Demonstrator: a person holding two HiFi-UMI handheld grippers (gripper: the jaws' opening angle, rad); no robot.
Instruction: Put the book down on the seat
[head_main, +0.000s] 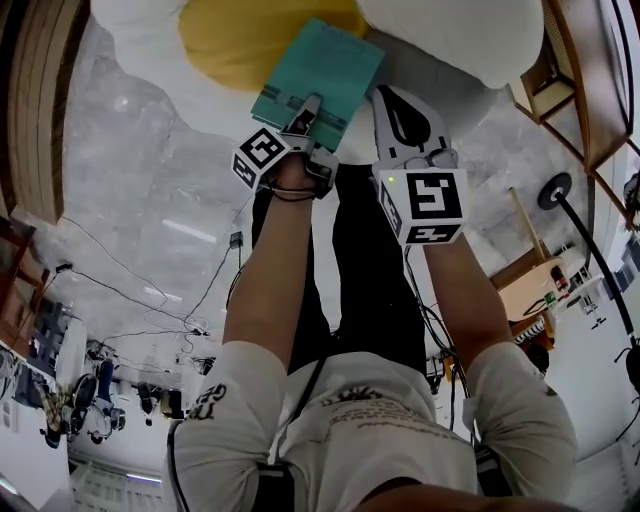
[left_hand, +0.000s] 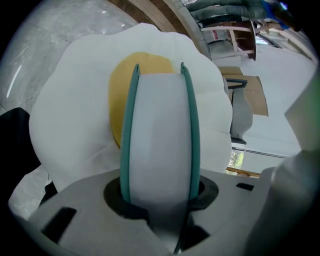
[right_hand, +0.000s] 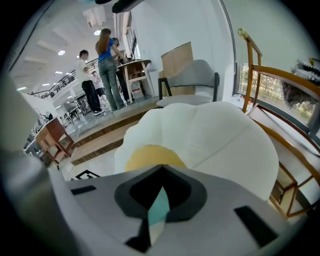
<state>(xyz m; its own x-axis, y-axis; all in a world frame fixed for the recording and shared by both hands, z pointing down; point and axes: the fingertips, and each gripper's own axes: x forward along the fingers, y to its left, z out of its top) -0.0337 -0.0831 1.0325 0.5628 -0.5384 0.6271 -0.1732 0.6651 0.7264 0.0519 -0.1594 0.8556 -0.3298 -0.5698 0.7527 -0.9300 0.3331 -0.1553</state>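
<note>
The left gripper (head_main: 303, 115) is clamped on the near edge of the teal book (head_main: 325, 65). In the left gripper view the book stands edge-on between the jaws, with a band of white pages between two thin teal covers, and both jaws press against the covers. The book is held out over the white petal-edged cushion seat (head_main: 450, 30). Its far end lies over the round yellow centre panel (head_main: 230, 40) of that seat. No view shows whether the book touches the cushion. The right gripper (head_main: 388, 100) sits just beside the book's right edge, over the white part of the seat. In the right gripper view its jaws are closed together to a narrow seam. A thin teal sliver shows inside that seam, and it cannot be told whether this is part of the book. Both forearms of the person extend forward from a pale T-shirt (head_main: 370, 420), over black trousers (head_main: 370, 280). A grey marbled floor (head_main: 130, 180) lies below the seat. A wooden rail frame (head_main: 590, 90) stands at the seat's right side. In the right gripper view a grey chair (right_hand: 192, 75) stands beyond the seat, and several people (right_hand: 107, 70) stand at a small table (right_hand: 135, 67) in the background.
</note>
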